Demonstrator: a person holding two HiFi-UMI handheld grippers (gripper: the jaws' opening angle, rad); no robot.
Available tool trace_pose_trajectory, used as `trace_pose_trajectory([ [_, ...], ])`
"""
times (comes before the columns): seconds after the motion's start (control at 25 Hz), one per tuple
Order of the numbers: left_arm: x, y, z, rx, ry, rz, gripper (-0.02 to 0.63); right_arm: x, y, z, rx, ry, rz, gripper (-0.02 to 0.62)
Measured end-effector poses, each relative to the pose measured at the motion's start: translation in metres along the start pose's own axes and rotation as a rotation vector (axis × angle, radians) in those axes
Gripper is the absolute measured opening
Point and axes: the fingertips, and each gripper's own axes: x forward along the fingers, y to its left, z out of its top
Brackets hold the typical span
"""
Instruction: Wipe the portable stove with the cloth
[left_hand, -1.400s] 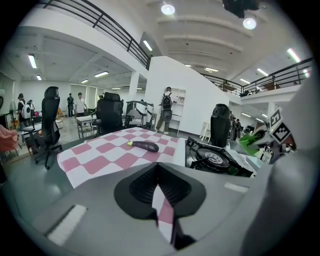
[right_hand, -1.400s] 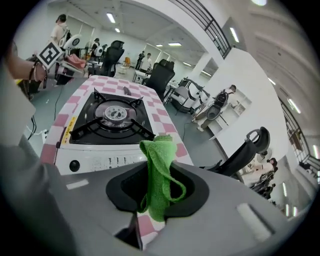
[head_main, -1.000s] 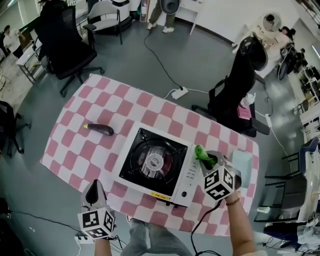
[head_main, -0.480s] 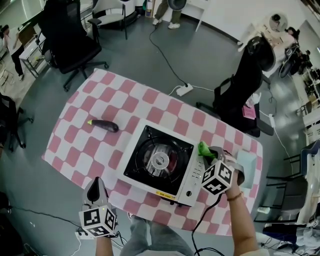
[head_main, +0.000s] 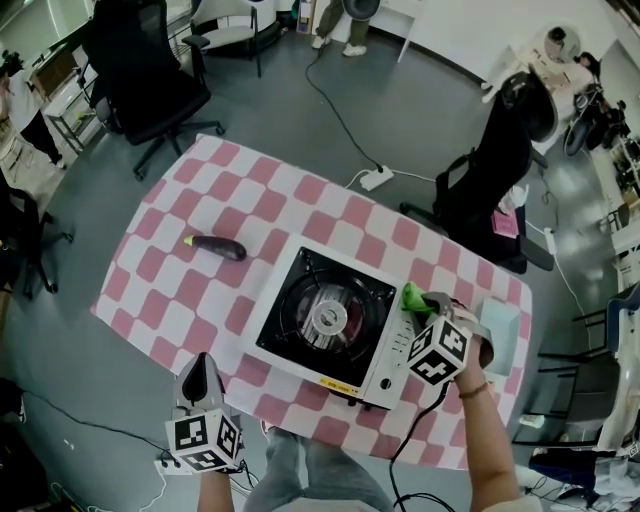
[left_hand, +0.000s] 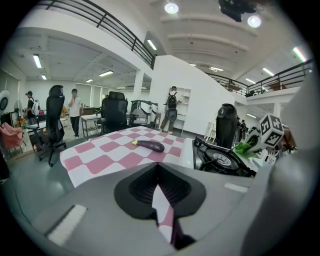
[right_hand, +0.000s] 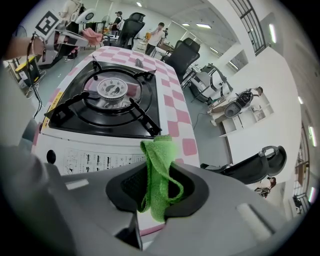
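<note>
**Cloth held at the stove's right edge**
The right gripper (head_main: 428, 303), clamped on the green cloth (head_main: 412, 296), has barely shifted beside the portable stove (head_main: 392, 352)'s control panel; wiping seems unstarted. The left gripper (head_main: 203, 375), fingers together and empty, waits front-left of the stove

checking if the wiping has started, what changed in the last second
Very little. The right gripper, jaws shut on the green cloth, crept slightly closer to the right edge of the stove. No wipe stroke shows. Most of the apparent shift is the head camera moving. The left gripper stays shut and empty by the near table edge. The stove and the eggplant stayed put.
</note>
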Motion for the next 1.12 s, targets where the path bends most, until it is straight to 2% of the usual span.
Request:
trace_pose_trajectory([
  [1.12,-0.026,0.001,0.000,0.009,-0.007,-0.039,0.000,-0.030,0.059,0.000,0.000,0.003,0.065,0.075],
])
